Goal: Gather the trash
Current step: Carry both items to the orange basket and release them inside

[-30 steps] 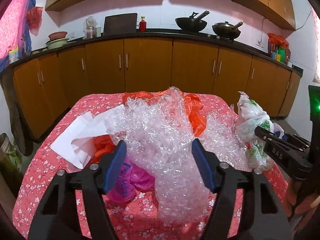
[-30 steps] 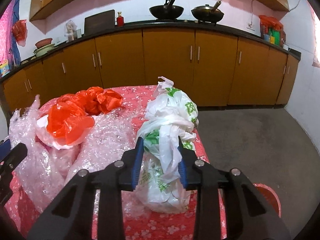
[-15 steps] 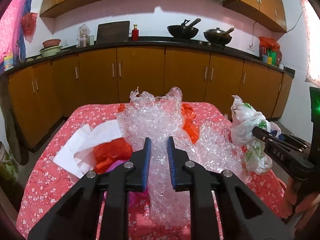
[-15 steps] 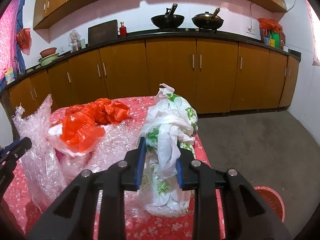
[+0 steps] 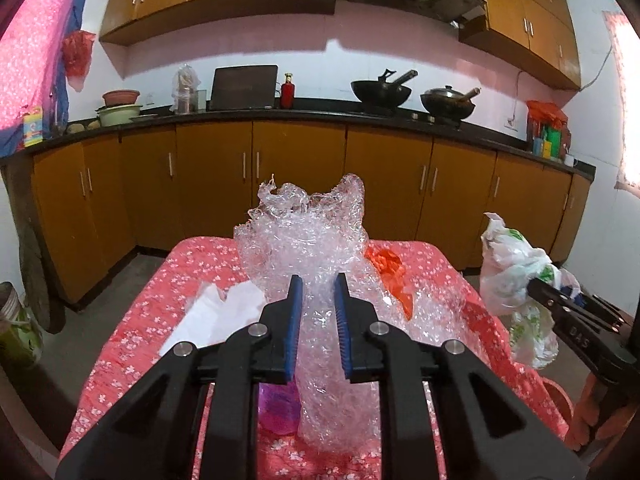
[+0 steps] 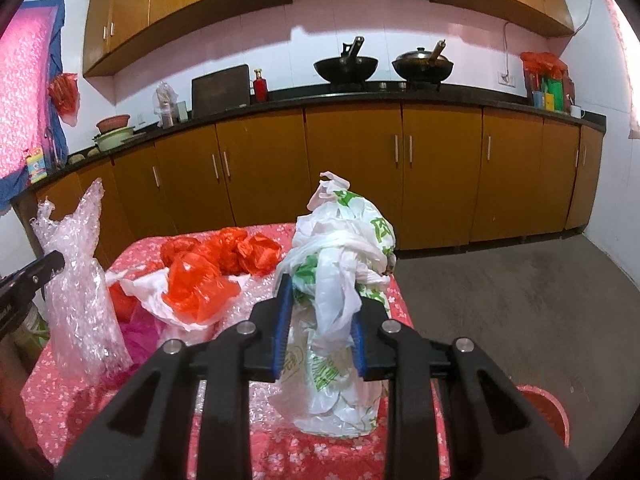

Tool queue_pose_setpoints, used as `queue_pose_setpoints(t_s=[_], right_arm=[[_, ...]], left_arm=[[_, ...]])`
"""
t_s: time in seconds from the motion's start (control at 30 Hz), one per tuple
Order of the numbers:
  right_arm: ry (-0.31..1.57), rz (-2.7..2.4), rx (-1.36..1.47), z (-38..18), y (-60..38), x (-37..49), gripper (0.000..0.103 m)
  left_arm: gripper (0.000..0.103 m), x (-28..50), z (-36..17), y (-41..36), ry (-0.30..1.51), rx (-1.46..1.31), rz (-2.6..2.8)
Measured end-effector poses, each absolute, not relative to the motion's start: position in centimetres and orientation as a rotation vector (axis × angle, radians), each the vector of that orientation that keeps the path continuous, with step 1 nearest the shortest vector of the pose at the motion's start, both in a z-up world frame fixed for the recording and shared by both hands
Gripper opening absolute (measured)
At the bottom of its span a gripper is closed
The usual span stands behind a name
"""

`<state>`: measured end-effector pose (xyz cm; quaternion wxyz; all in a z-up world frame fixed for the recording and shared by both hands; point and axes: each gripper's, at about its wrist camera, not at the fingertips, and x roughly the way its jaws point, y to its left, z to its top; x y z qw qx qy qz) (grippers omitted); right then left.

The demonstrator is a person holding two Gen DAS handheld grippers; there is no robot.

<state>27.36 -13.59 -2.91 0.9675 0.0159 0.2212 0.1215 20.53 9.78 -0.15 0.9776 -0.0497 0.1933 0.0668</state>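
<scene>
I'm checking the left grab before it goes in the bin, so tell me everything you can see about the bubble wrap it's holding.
The bubble wrap is a clear, crinkled plastic sheet bunched into a tall upright column with a ragged, flared top. The left gripper is shut on its narrowed middle, blue pads pressing both sides. Its lower end reaches the red floral tablecloth, beside a pink bag. In the right wrist view it stands left of the orange bags.

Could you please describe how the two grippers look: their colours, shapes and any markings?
Both are alike: the left gripper and right gripper have matte black angular plastic frames with triangular cut-outs and round silver bolts. Their fingers carry ribbed blue pads on the inner faces. Seen from the left wrist view, the right gripper's side bears white letters, apparently "DAS". No cables or sleeves show.
</scene>
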Motion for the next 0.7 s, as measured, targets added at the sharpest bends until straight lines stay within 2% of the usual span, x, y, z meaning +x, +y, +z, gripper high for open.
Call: queue_pose_setpoints(t_s=[0.37,0.7], right_arm=[[0.385,0.232,0.048,-0.9,-16.9,25.1,0.026],[0.366,0.13,0.075,-0.8,-23.4,23.5,0.026]], left_arm=[[0.016,20.1,1.7,8.0,0.348,-0.121,0.084],[0.016,21.1,2.7,1.4,0.342,-0.072,-0.052]])
